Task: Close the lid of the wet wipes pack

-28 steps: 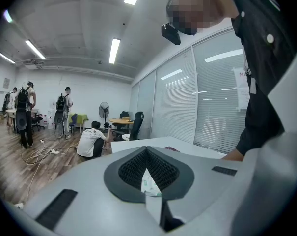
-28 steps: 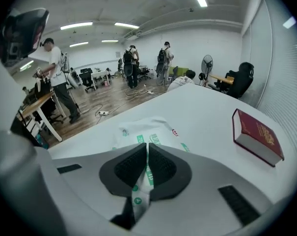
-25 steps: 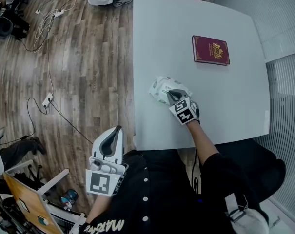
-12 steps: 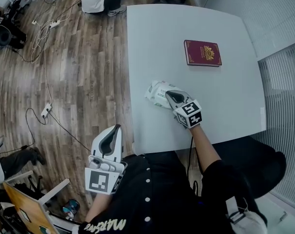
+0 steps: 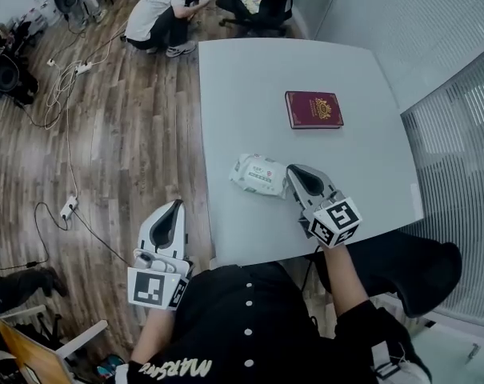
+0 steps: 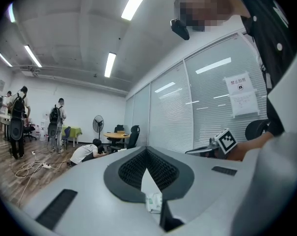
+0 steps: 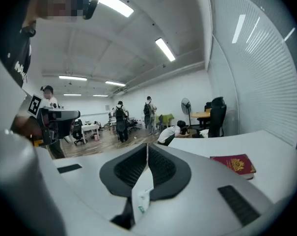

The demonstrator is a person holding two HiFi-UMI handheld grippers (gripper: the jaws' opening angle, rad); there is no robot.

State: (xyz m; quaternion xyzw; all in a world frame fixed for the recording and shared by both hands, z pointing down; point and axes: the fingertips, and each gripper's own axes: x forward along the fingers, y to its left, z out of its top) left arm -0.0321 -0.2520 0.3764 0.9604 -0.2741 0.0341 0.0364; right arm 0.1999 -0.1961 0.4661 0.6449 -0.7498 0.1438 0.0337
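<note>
The wet wipes pack (image 5: 258,174), white with green print, lies on the white table (image 5: 250,78) near its front edge, and its lid looks flat. My right gripper (image 5: 294,173) hangs above the table just right of the pack, apart from it, its jaws shut on nothing. In the right gripper view the right gripper (image 7: 147,149) points level across the room, and the pack is hidden there. My left gripper (image 5: 173,212) is off the table's left side over the floor. The left gripper view shows the left gripper (image 6: 147,151) with its jaws together and nothing between them.
A dark red book (image 5: 314,109) lies farther back on the table; the right gripper view shows the book (image 7: 235,163) too. A person (image 5: 158,14) crouches on the wood floor beyond the table beside an office chair (image 5: 258,6). Cables (image 5: 66,94) trail at left. Glass walls with blinds (image 5: 450,134) stand at right.
My right gripper has lifted off the wipes pack and drawn back toward me, staying shut. The left gripper has risen a little.
</note>
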